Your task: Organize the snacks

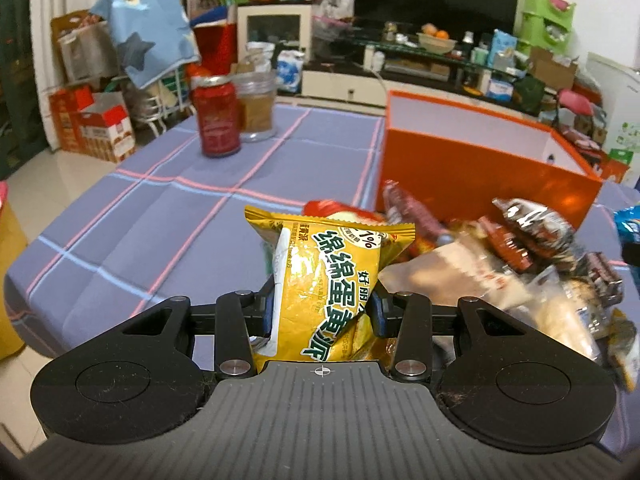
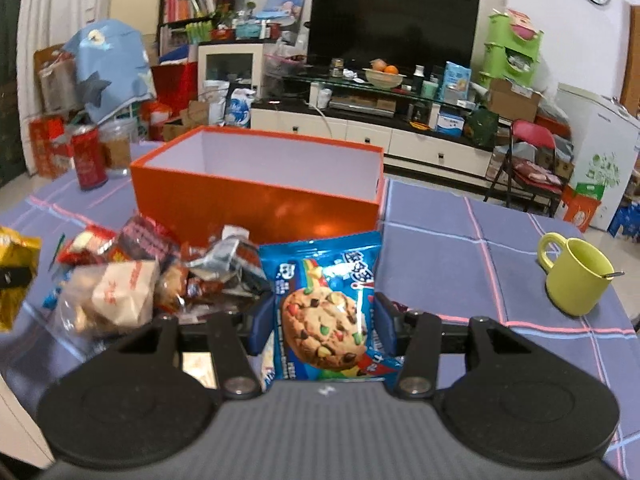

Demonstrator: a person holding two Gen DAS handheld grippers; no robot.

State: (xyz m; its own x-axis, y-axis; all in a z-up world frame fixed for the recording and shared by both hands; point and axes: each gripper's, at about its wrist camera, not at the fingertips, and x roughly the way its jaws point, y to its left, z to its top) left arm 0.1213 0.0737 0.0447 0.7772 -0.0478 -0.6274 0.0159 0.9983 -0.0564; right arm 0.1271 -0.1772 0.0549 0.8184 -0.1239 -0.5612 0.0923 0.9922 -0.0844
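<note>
My left gripper point(image 1: 322, 306) is shut on a yellow snack packet point(image 1: 324, 280) with green lettering, held up above the table; the same yellow packet point(image 2: 16, 276) shows at the left edge of the right wrist view. My right gripper point(image 2: 322, 322) is shut on a blue cookie packet point(image 2: 326, 308), pinched between its blue pads. A pile of loose snacks point(image 2: 160, 280) lies on the checked cloth in front of an orange box point(image 2: 256, 196), open at the top with a white inside. In the left wrist view the pile of snacks point(image 1: 500, 264) sits right of my fingers, before the orange box point(image 1: 480, 176).
A red can point(image 1: 216, 118) and a glass jar point(image 1: 256, 108) stand at the far left of the table. A green mug point(image 2: 576, 276) with a spoon stands at the right. The blue checked tablecloth point(image 1: 140, 220) reaches the table edges; a cluttered room lies beyond.
</note>
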